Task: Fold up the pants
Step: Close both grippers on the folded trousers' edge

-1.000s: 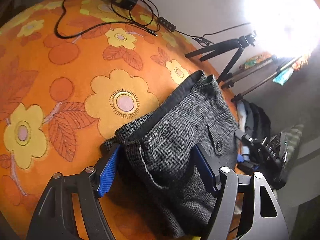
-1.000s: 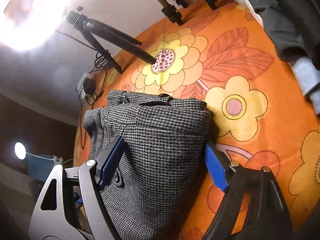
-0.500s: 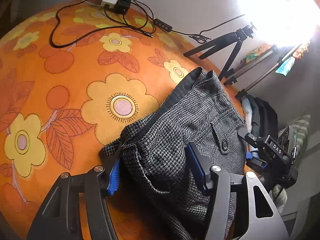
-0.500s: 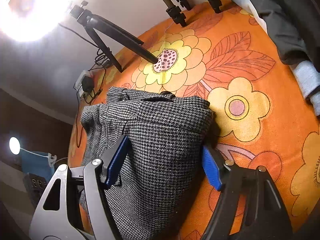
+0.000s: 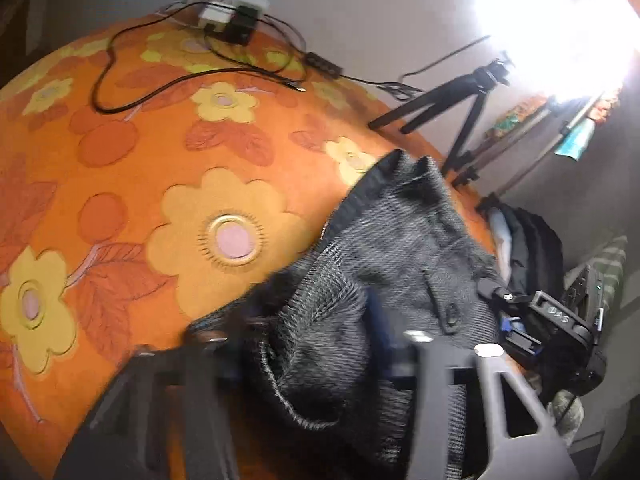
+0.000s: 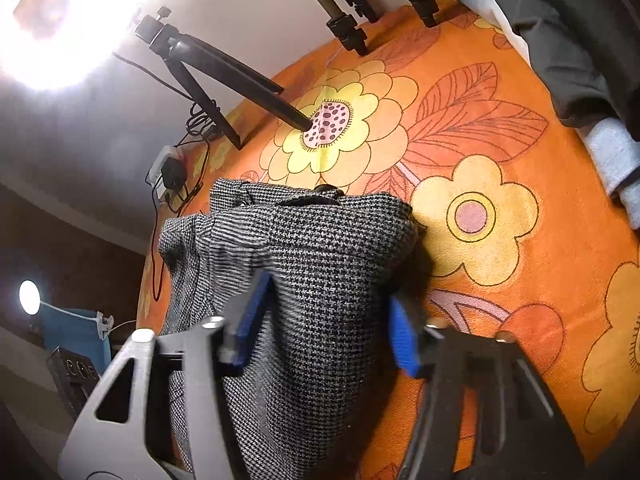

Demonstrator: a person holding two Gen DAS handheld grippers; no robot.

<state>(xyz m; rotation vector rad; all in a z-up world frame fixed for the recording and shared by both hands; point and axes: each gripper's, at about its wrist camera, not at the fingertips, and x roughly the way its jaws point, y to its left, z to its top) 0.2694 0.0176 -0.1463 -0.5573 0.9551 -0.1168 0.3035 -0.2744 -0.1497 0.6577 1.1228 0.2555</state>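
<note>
The grey houndstooth pants [image 5: 404, 248] lie bunched on the orange flowered bedspread [image 5: 120, 168]. My left gripper [image 5: 304, 328] straddles a raised fold of the pants, its blue pads closing on the cloth; the view is blurred with motion. In the right wrist view the pants [image 6: 320, 248] rise in a fold between the blue pads of my right gripper [image 6: 324, 320], which press in on both sides of the cloth. The other gripper [image 5: 552, 320] shows at the right edge of the left wrist view.
A black tripod [image 5: 452, 112] stands at the bed's far edge; it also shows in the right wrist view [image 6: 224, 76]. A power strip with black cables [image 5: 228, 12] lies at the far end. Folded dark and pale clothes [image 6: 580, 60] lie at the right.
Both grippers have narrowed on the pants' fold. The left gripper moved quickly and its view is now blurred; the cloth has bunched up higher between the fingers.
</note>
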